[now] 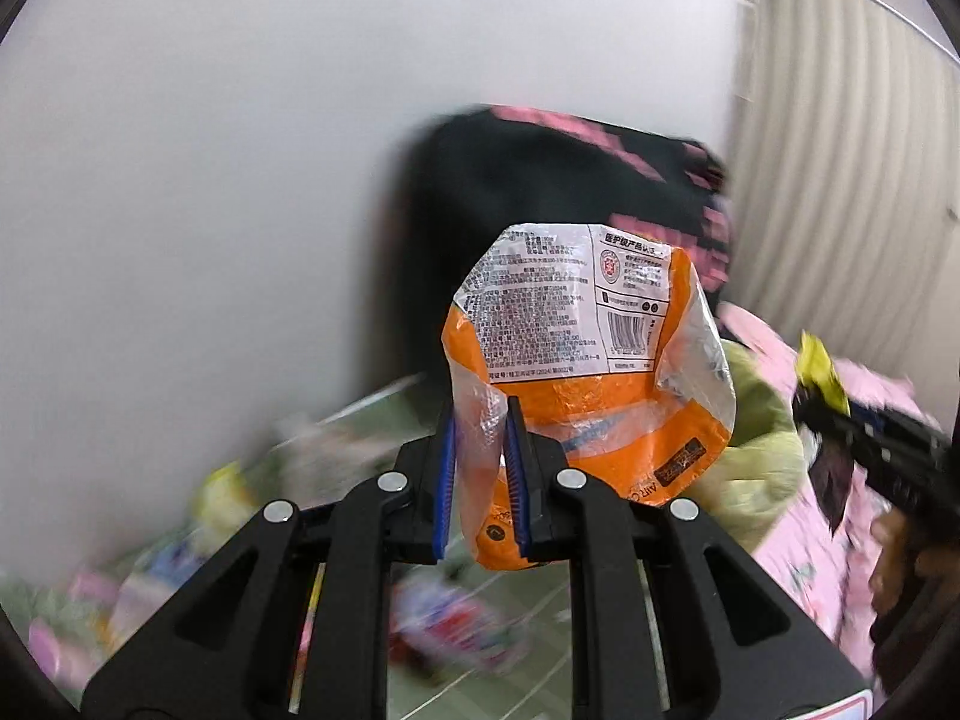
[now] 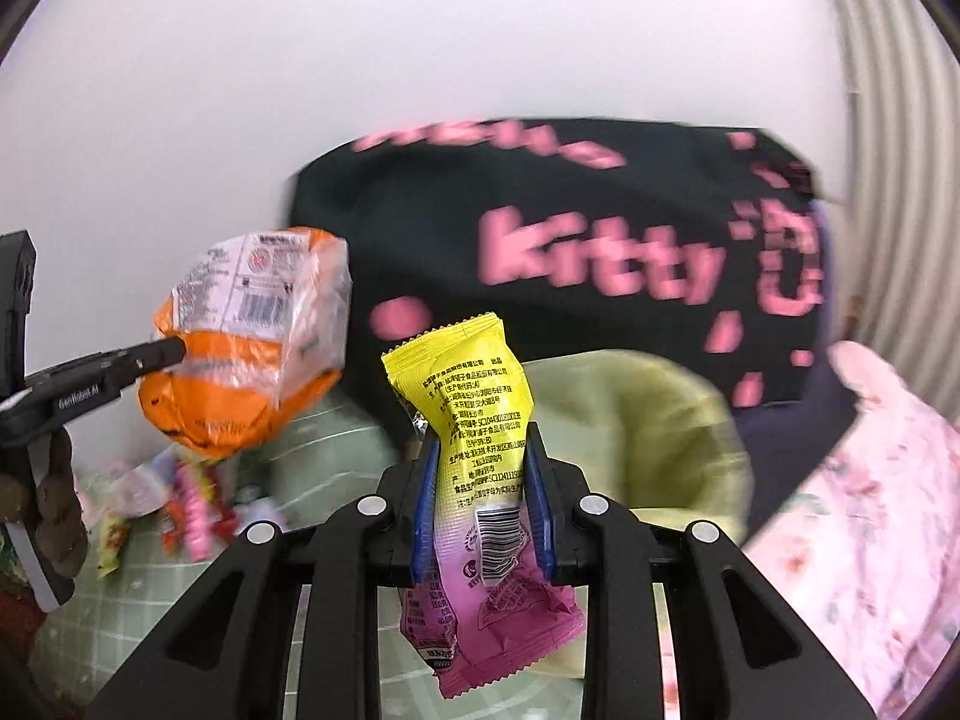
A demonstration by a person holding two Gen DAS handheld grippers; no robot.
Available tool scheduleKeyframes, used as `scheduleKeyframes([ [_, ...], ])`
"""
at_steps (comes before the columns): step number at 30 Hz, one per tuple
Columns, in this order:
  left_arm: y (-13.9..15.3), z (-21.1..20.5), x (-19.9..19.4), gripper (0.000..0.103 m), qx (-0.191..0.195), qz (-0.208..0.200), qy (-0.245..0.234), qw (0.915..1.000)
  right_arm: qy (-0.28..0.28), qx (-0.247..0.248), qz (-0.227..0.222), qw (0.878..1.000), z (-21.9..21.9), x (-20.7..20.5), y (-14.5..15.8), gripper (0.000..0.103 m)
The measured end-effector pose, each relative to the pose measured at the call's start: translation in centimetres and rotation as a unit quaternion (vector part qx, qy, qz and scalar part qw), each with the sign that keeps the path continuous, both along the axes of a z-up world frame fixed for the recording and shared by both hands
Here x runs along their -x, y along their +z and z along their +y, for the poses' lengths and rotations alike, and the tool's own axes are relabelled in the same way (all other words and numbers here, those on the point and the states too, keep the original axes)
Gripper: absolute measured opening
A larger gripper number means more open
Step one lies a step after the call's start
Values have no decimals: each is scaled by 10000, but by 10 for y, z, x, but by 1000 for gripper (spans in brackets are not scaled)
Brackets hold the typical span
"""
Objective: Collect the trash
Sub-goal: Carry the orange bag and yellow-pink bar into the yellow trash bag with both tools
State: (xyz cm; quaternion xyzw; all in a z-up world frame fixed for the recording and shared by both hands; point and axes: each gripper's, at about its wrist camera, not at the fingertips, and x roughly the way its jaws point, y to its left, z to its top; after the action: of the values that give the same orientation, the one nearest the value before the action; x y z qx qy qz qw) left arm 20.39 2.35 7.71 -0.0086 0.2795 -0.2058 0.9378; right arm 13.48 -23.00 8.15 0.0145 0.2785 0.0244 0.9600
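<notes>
Left wrist view: orange wrapper (image 1: 576, 372), crumpled plastic, pinched by its clear edge in the left gripper (image 1: 480, 480), jaws narrow and clamped on it; long axis upright, label end up, held clear of the green checked bedding (image 1: 510, 600). Right wrist view: yellow-and-pink snack packet (image 2: 480, 468) gripped mid-length in the right gripper (image 2: 480, 504); long axis upright, yellow end up. Step judged: carry-off, both pieces in hand. Next calls for a bin (none visible). More wrappers (image 2: 192, 498) lie near the bedding's left edge; black printed cushion (image 2: 600, 252) behind.
</notes>
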Motion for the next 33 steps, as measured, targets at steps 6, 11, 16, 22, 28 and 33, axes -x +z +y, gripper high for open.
scheduleKeyframes([
  [6,-5,-106,-40,15,-152,463,-1274,9907,-797,178,-12,9967,-71,11,15,25],
  [11,-37,-186,-59,15,-1018,701,-1686,9779,-1029,35,-79,9947,-115,11,17,25],
  [16,-69,-195,-67,13,-1784,900,-1530,9678,-645,-313,-215,9972,-124,-17,17,25],
  [22,-71,-157,-77,13,-1365,1270,-1187,9753,380,-1272,-61,9911,-95,-81,-7,25],
  [28,-67,-152,-68,13,-1182,1311,-1201,9769,529,-913,1488,9832,-75,-122,-74,25],
  [33,-75,-174,-74,14,-1085,1466,-1285,9748,420,-760,1861,9787,-83,-121,-88,25],
])
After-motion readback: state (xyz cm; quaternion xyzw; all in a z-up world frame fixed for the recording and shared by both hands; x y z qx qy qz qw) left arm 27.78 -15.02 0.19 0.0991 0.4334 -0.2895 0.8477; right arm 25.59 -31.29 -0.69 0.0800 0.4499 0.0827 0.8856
